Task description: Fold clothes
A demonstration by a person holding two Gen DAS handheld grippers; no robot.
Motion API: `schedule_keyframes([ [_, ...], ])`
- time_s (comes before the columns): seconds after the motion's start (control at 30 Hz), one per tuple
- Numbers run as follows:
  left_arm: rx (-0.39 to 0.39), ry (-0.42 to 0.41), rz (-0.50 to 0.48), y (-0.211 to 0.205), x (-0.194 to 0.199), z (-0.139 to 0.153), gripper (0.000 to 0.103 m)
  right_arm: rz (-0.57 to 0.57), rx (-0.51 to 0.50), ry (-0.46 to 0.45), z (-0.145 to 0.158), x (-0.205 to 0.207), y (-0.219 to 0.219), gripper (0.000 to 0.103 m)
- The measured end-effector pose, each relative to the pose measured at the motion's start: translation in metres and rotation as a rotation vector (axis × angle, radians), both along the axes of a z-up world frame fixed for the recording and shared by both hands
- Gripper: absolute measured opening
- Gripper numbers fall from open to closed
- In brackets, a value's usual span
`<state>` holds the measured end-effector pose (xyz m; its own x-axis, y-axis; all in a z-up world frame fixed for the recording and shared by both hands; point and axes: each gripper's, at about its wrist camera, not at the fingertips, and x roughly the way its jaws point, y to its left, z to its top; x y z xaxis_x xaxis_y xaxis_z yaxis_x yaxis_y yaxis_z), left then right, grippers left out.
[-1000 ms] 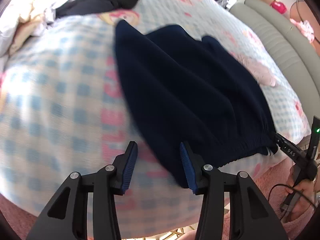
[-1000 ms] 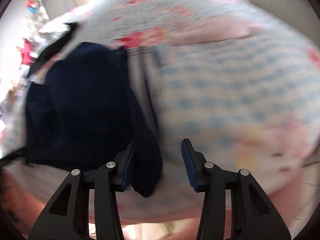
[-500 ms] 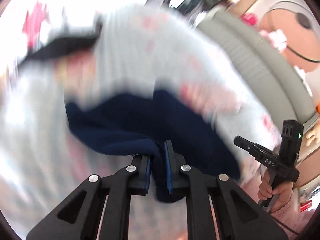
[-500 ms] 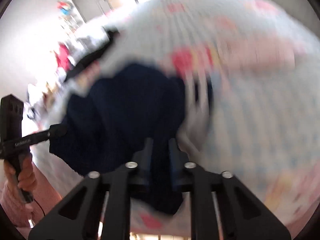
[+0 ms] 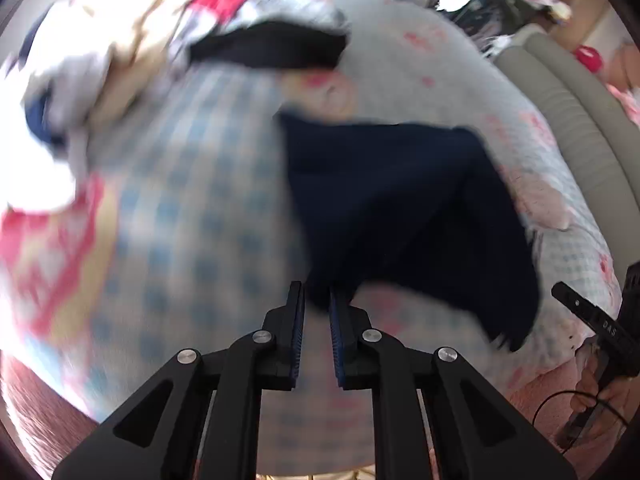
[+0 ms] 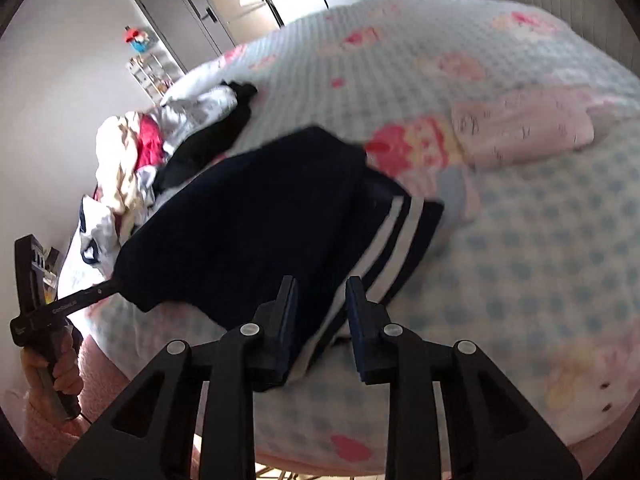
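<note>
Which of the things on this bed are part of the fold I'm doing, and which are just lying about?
In the job:
- navy garment with white stripes
- left gripper, shut on its corner
- right gripper, jaws opening, hem between them

Lying about:
- clothes heap
- black garment
- folded pink item

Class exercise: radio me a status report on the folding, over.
Left gripper shut on navy shorts hem. Right gripper opening, striped edge between its jaws. Unfolded clothes pile beyond, not blocking.

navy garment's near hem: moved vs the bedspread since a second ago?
Yes. The navy garment has had its near hem lifted off the checked bedspread and carried toward the far side, doubling it over, white stripes now showing.
</note>
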<state>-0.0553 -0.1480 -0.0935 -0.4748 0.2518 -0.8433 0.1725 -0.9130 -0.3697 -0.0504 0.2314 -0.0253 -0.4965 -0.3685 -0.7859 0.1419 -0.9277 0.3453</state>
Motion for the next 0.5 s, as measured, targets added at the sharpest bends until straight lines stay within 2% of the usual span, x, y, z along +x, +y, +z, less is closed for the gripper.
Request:
schedule_keyframes([
  [0.03,0.045,-0.002,0.010,-0.003,0.008,-0.008,0.014,0.003,0.000,-0.035,-0.011,0.004,-0.001,0.028],
  [0.1,0.113,0.021,0.024,-0.009,0.014,-0.014,0.020,0.001,-0.004,-0.086,-0.029,0.010,-0.003,0.041],
  [0.17,0.167,0.065,0.035,-0.015,0.013,-0.013,0.035,-0.010,-0.016,-0.111,-0.038,0.010,-0.006,0.043],
  [0.2,0.193,0.087,0.041,-0.018,0.013,-0.013,0.037,-0.025,-0.027,-0.117,-0.039,0.009,-0.004,0.047],
  [0.27,0.236,0.124,0.042,-0.019,0.009,-0.014,0.054,-0.065,-0.053,-0.130,-0.039,0.009,-0.002,0.058],
  [0.33,0.260,0.144,0.026,-0.018,-0.002,-0.020,0.063,-0.069,-0.097,-0.163,-0.047,0.007,-0.003,0.061],
  [0.37,0.265,0.123,0.006,-0.018,-0.009,-0.021,0.064,-0.064,-0.116,-0.180,-0.051,0.007,-0.005,0.065],
  [0.43,0.269,0.064,-0.038,-0.011,-0.024,-0.028,0.060,-0.032,-0.111,-0.195,-0.058,0.005,-0.017,0.070],
  [0.47,0.263,0.035,-0.059,-0.005,-0.031,-0.032,0.041,-0.028,-0.099,-0.194,-0.057,0.004,-0.019,0.070],
  [0.5,0.229,0.041,-0.073,0.002,-0.032,-0.026,0.030,-0.023,-0.086,-0.194,-0.057,0.003,-0.021,0.070],
])
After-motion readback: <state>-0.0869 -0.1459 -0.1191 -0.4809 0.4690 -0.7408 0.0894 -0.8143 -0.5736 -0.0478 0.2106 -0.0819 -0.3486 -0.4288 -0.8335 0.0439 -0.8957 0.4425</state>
